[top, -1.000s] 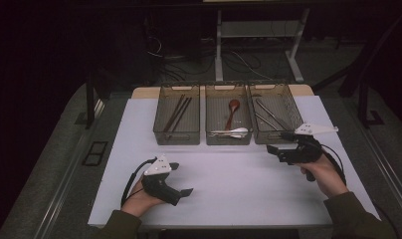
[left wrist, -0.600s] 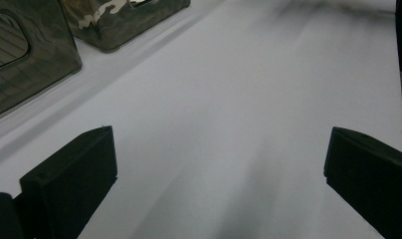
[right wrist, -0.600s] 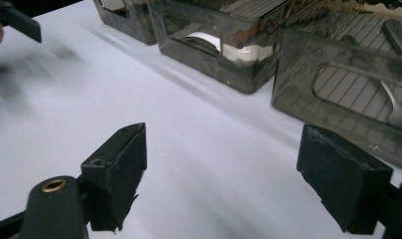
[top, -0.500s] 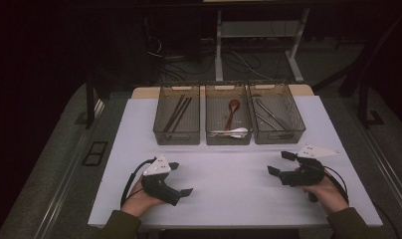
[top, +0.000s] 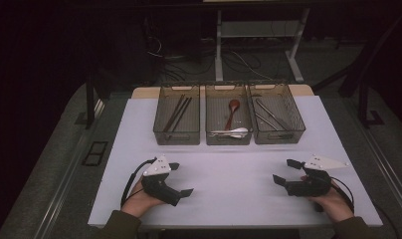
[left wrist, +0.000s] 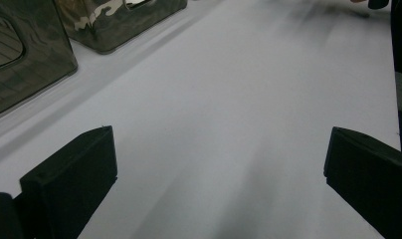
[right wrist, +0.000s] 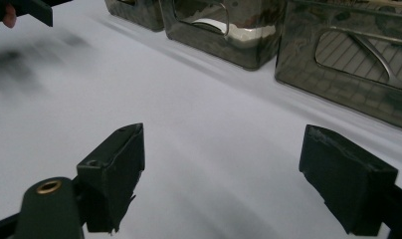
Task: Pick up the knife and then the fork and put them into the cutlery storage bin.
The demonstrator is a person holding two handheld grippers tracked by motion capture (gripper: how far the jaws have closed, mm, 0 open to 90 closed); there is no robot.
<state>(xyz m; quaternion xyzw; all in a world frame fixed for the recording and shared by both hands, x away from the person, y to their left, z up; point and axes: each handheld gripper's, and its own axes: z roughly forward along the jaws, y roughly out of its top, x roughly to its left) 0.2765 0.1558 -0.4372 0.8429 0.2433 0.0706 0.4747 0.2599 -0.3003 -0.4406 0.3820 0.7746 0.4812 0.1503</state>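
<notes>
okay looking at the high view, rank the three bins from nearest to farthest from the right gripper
From the right gripper, open and low on the table's right side:
1. Right bin, with the metal tongs, just up and slightly left of it.
2. Middle bin, with the red spoon and white spoon, further left.
3. Left bin, with the dark chopsticks, farthest, across the row.

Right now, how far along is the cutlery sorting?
Looks done: chopsticks, spoons and metal utensils each lie in a separate bin. In hand: nothing; left gripper and right gripper rest on the white table, jaws open. Left: no loose pieces visible on the table.
</notes>
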